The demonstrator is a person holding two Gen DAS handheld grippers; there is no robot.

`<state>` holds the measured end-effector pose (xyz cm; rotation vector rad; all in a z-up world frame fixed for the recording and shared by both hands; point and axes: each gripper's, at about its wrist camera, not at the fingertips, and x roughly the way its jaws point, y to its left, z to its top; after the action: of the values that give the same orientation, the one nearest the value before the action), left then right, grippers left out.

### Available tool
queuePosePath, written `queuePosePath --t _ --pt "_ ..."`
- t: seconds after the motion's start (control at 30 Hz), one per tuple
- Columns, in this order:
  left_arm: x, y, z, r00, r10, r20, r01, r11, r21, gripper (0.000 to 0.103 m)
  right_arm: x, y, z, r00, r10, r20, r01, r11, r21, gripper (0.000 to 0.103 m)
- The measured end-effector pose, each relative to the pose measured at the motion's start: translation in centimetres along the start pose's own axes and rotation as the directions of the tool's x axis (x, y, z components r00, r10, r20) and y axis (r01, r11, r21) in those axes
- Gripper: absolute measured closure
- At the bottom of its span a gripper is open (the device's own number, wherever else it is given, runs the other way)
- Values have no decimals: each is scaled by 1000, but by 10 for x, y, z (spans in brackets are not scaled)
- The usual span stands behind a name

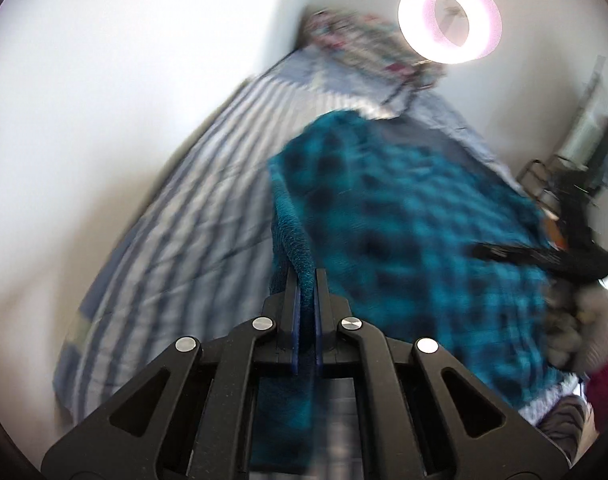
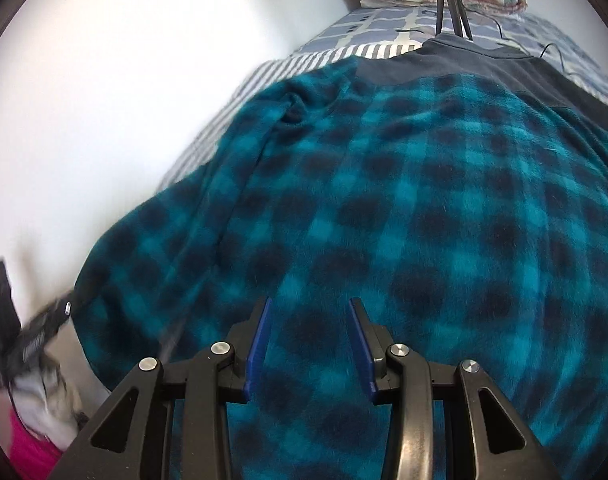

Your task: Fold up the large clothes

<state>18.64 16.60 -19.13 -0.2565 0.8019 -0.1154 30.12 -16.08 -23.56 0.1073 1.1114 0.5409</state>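
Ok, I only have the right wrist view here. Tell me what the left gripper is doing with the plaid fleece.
Observer: The left gripper is shut on an edge of the plaid fleece, pinching a fold between its fingers.
Operator: Say whether that fold is lifted.
Observer: Yes, the pinched edge stands up from the striped bedsheet, which lies bare to its left.
Operator: Describe what's overhead; I can't see up there.
Observer: A lit ring light sits above the folded quilt at the far end of the bed.
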Motion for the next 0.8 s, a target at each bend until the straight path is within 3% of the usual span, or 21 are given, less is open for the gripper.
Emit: queuePosePath --t 0.17,0.33,0.53,0.7,0.77,0.8 --pt "-13 -56 -1 994 -103 33 98 986 134 101 1 -11 50 997 73 30 -75 996 48 62" --pt "-5 -99 -14 982 -191 -10 188 953 236 101 16 -6 109 996 79 37 -81 996 33 62" --pt "20 -129 -26 966 -238 -102 258 923 286 101 49 20 167 992 123 -3 -123 992 -6 61" --pt "25 -148 -36 958 -254 -136 286 900 329 101 79 33 195 995 90 -44 -92 995 -34 58" --pt "30 -153 -39 957 -251 -148 288 894 344 101 92 35 197 998 -5 -69 0 997 -78 71" --pt "32 -153 -42 956 -249 -154 288 893 346 101 97 33 197 996 -46 -80 39 995 -88 93"
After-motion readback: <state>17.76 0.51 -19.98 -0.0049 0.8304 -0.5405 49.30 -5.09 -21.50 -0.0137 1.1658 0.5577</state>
